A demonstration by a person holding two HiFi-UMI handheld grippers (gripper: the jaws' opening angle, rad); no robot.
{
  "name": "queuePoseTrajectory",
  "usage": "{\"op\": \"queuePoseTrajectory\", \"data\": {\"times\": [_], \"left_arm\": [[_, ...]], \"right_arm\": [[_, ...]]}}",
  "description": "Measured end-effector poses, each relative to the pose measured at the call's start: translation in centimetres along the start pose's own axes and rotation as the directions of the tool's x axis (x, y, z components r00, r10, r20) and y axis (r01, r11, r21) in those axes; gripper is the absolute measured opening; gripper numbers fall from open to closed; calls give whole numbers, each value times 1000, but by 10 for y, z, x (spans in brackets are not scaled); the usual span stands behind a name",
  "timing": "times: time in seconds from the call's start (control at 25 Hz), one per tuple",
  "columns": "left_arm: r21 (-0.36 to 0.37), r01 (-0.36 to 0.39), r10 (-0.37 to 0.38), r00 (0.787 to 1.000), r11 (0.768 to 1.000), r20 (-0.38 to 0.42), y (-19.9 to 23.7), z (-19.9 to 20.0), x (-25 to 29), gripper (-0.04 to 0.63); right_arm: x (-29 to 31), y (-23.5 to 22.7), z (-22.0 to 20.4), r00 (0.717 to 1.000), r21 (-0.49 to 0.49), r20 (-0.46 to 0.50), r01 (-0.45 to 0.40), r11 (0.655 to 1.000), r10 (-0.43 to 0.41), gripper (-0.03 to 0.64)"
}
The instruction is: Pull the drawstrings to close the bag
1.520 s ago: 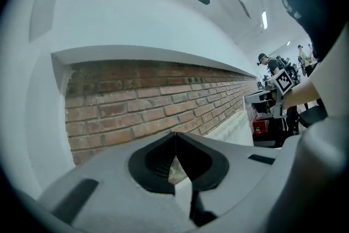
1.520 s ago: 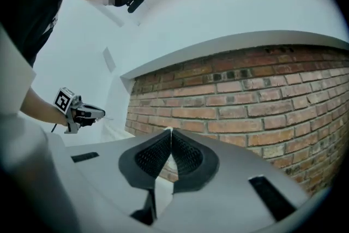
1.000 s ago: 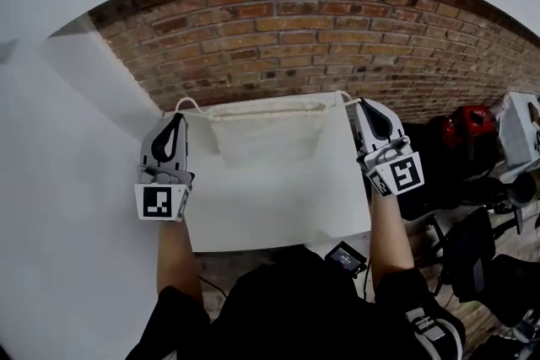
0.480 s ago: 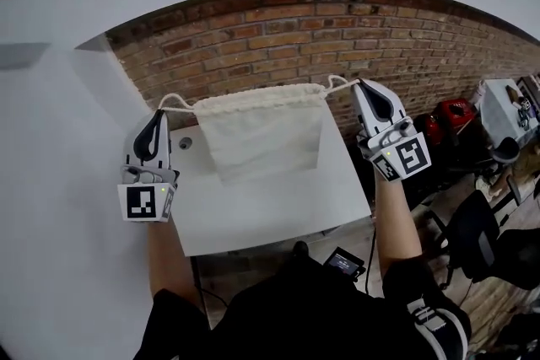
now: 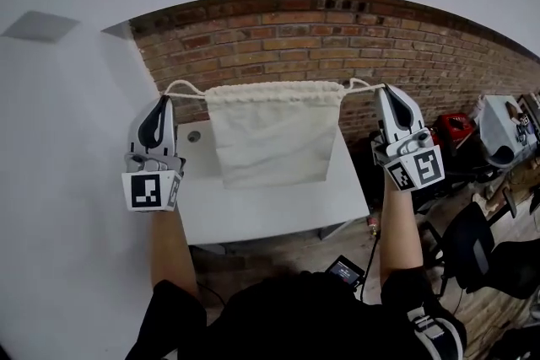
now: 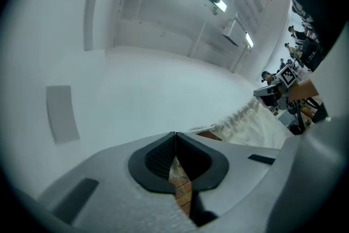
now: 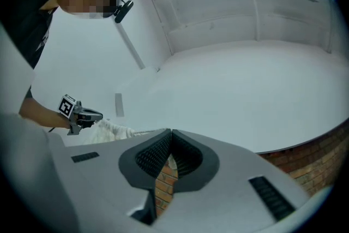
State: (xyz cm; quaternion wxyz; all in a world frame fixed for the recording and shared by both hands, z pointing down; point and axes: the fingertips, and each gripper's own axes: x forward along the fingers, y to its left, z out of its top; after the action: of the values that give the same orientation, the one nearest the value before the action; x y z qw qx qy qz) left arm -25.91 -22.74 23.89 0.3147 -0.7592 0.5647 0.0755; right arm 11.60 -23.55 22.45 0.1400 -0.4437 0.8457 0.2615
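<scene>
- The left gripper [image 5: 164, 100] and the right gripper [image 5: 390, 88] have their jaws closed, each clamped on a drawstring [image 5: 187, 88] end at its own side of the bag [image 5: 274, 135].
- The bag hangs in the air between the two grippers, above the white table [image 5: 270, 211]; its hem is gathered but the mouth looks only partly drawn in.
- Judged technique: draw the grippers straight apart, level and evenly, so the hem puckers shut and neither cord slips from the pads.

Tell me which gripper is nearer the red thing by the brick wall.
Right. The right gripper sits just left of the red thing in the head view; the left gripper is beyond the hanging bag, on its far side. Each clamps a drawstring.
</scene>
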Motion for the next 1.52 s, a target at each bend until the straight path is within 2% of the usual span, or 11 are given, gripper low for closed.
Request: {"op": "queuePoseTrajectory", "data": {"times": [0.28,0.68,1.52], "left_arm": [[41,-98,97,995,994,22,8,22,-12,18],[101,-179,173,983,979,60,27,47,-21,18],[134,-266,254,962,955,97,37,64,-18,18]], "right_arm": [[-8,-10,14,999,6,34,-11,1000,11,6],[-9,-20,26,997,13,83,2,1000,-3,6],[-35,-47,45,993,-21,108,52,998,-50,6]]}}
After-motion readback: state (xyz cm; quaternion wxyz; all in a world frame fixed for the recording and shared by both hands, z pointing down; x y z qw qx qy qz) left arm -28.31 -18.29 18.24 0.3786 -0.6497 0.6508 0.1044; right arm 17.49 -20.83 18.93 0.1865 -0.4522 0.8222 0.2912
